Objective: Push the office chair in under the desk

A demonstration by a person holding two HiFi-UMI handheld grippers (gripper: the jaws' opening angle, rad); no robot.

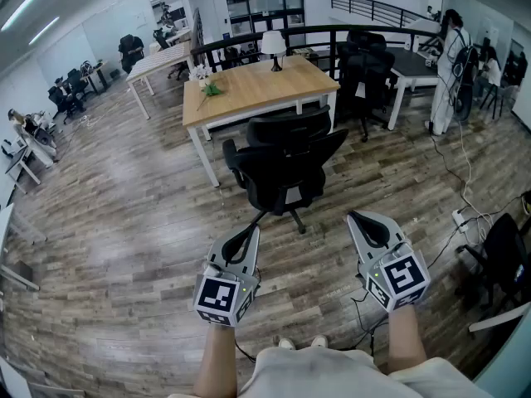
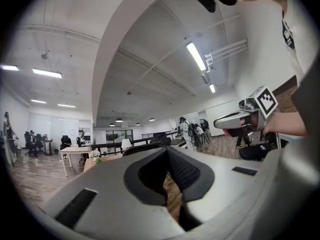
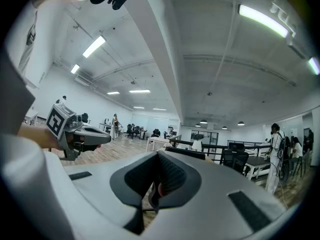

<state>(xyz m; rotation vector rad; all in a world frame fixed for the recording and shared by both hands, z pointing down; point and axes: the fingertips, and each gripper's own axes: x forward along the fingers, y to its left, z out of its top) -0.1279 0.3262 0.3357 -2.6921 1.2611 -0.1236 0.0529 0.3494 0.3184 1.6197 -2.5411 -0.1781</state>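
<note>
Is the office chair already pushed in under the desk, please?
No, in the head view the office chair has its seat and wheeled base out in front of the desk's near edge.

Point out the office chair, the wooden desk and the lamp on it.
office chair (image 1: 286, 160): head view, on its black backrest.
wooden desk (image 1: 249, 89): head view, on the bare tabletop.
lamp (image 1: 273, 42): head view, on its white shade.

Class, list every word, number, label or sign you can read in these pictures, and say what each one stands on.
Nothing here can be read as text.
Tag on the chair: white, too small to read.
Left tongs, right tongs: square black-and-white marker patterns only, no letters or numbers.
</note>
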